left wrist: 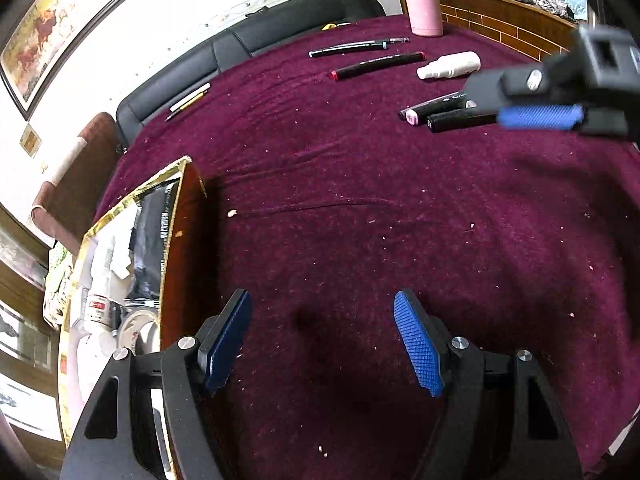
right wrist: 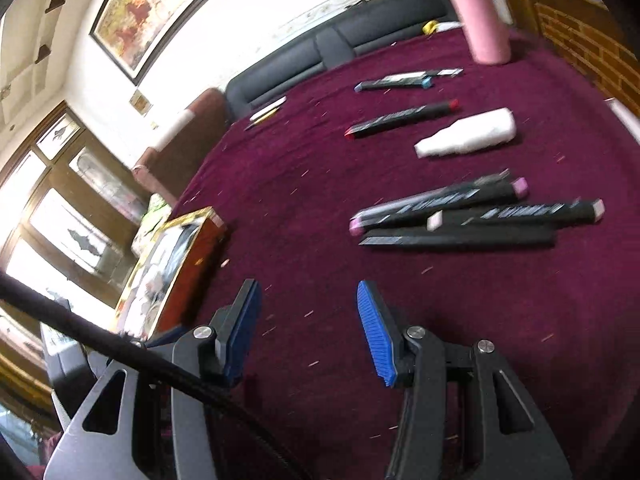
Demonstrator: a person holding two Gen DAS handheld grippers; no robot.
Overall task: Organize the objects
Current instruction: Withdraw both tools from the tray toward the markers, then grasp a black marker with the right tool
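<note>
Several black markers lie on a maroon cloth. A cluster of three (right wrist: 472, 212) lies ahead and right of my right gripper (right wrist: 308, 328), which is open and empty above the cloth. A red-capped marker (right wrist: 400, 119), a blue-capped marker (right wrist: 394, 81) and a white bottle (right wrist: 468, 134) lie further back. My left gripper (left wrist: 322, 344) is open and empty over bare cloth beside a gold-rimmed box (left wrist: 172, 216) that holds several items. In the left wrist view the right gripper's fingers (left wrist: 538, 116) hang over the marker cluster (left wrist: 440, 114), near the white bottle (left wrist: 450, 65).
A pink flask (left wrist: 422, 4) stands at the far edge, also in the right wrist view (right wrist: 482, 20). A pencil and pen (left wrist: 188, 101) lie at the left edge by a dark sofa (left wrist: 280, 28). A brick-pattern wooden counter (left wrist: 504, 20) is at the back right.
</note>
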